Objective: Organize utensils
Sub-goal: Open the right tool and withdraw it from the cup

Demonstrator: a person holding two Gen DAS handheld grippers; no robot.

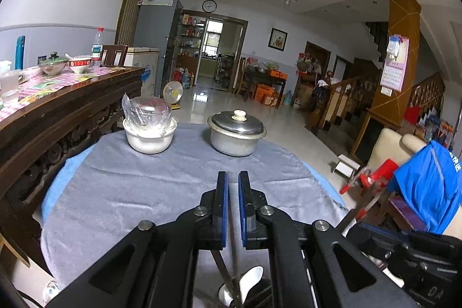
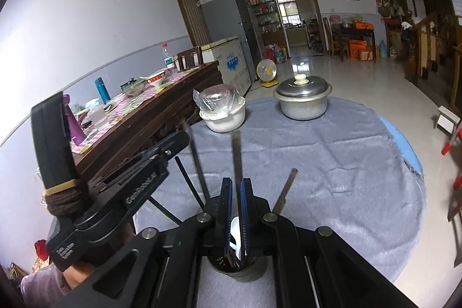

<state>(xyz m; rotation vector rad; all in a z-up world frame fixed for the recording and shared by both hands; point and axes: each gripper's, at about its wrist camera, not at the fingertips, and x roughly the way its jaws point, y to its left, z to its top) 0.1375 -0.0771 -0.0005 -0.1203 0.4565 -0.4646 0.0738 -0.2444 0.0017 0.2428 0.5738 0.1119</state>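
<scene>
Left wrist view.
- Your left gripper [image 1: 233, 178]: blue-padded fingers nearly together, a narrow gap between them. A thin dark utensil handle [image 1: 232, 224] runs up through the gap; whether the pads actually pinch it cannot be told.
- Utensil holder [image 1: 260, 298]: at 6 o'clock, under the gripper body, mostly hidden. A white spoon [image 1: 250, 283] and dark sticks show in it.
- Round table with grey cloth [image 1: 138, 192]: fills the middle.
- White bowl [image 1: 150, 139]: at 11 o'clock on the cloth, carrying a plastic-wrapped container [image 1: 147, 110].
- Lidded metal pot [image 1: 236, 134]: at 12 o'clock, well apart from the bowl.
- Your right gripper body, black, at 4 o'clock by the edge.
- Wooden sideboard [image 1: 63, 111]: at 9 o'clock, beside the table.

Right wrist view.
- Your right gripper [image 2: 236, 184]: fingers drawn close, clenched around a flat metal utensil handle [image 2: 236, 155] that rises between the pads toward 12 o'clock.
- Utensil holder [image 2: 239, 267]: dark perforated cup at 6 o'clock, directly below the fingers, standing on the cloth [image 2: 332, 178]. The white spoon [image 2: 235, 233] sits inside it.
- Another flat metal handle [image 2: 287, 186] leans toward 1 o'clock; dark chopsticks [image 2: 196, 163] lean toward 11 o'clock.
- Your left gripper body [image 2: 115, 192] at 9 o'clock; its fingertips are out of sight here.
- Bowl [image 2: 225, 117] and pot [image 2: 303, 100] at 12 o'clock, far side of the table.
</scene>
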